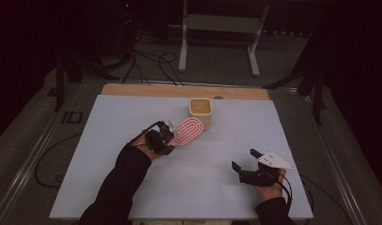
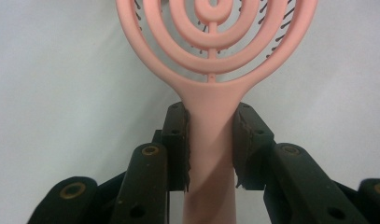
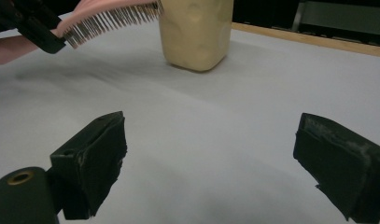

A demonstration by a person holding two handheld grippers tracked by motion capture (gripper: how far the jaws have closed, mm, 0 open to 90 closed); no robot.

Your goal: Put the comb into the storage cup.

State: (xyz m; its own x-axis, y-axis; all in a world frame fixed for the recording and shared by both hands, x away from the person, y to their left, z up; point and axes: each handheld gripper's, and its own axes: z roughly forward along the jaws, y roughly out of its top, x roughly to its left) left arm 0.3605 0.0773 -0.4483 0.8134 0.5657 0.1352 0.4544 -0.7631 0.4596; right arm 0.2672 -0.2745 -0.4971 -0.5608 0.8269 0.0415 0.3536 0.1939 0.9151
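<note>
Two grippers are out over the white table (image 1: 109,187), and the left gripper (image 1: 169,132) has the action: its jaws are clamped on the handle of a pink hairbrush (image 1: 187,131). From the left gripper view the grip is plain, both black pads pressed flat against the sides of the handle just below where it widens into the head, the brush (image 2: 211,116) pointing straight away from the camera. That head is an open pattern of nested pink loops with dark bristles showing through the gaps (bristles facing down toward the table). In the high view the brush head reaches toward a cream-coloured cup (image 1: 201,112) standing upright near the far edge of the table, its tip right at the cup's near side; whether the two touch cannot be told. The right gripper view shows the brush (image 3: 108,16) held off the tabletop, bristle tips hanging in the air, its far end just beside the cup (image 3: 197,35).

Over on the other side, the right gripper (image 1: 246,164) sits low near the front right part of the table, well apart from brush and cup. Its jaws stand wide apart with nothing between them but bare white surface.
</note>
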